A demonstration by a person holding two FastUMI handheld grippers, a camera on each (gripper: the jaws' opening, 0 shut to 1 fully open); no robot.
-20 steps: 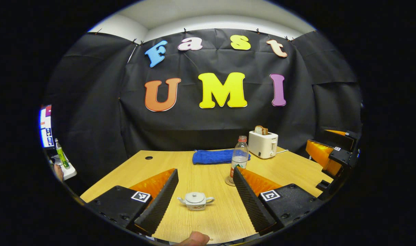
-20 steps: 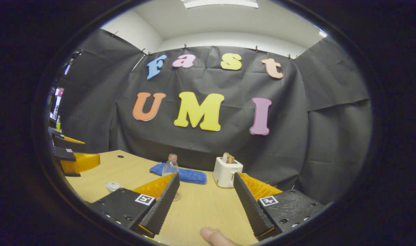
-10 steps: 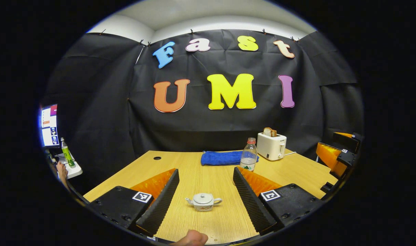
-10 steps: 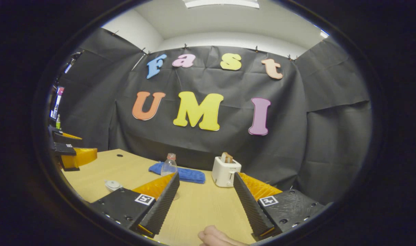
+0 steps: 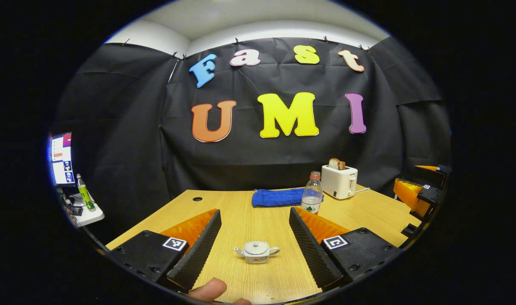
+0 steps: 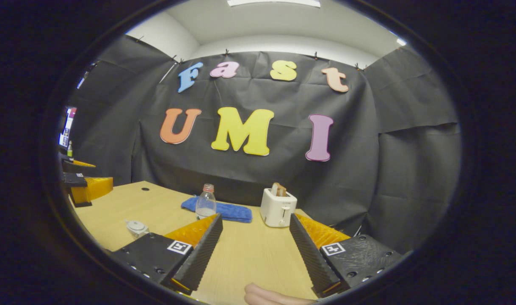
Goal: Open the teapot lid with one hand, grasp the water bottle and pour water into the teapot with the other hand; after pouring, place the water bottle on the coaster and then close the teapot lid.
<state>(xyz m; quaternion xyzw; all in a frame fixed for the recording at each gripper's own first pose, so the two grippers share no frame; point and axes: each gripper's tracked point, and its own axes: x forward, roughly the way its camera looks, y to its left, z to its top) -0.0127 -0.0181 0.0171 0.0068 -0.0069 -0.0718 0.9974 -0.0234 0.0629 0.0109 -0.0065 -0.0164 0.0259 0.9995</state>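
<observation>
Both cameras had drifted back from the table over the last second: in the left gripper view the small white ceramic teapot (image 5: 257,252) with its lid (image 5: 256,247) seated sat a little farther right between the fingers than before, and the bottle's foot had slipped behind the right finger.

Left gripper (image 5: 254,241) stood spread wide, gripping nothing, with the teapot ahead, centred between its fingers, clear of both. Farther ahead and to its right stood the clear plastic water bottle (image 5: 312,192) with a red cap, upright; whether it rested on the coaster could not be told, its base being hidden. Beyond it lay a folded blue cloth (image 5: 277,198), and right of that a white toaster (image 5: 339,181) holding toast. Right gripper (image 6: 254,241) was likewise spread and empty above the pale wooden table (image 6: 249,254).

Lid on and bottle upright would fit a job ahead or one finished, and the retreat settled neither.

Of writing, the bottle's label showed a green mark, too small to read.
</observation>
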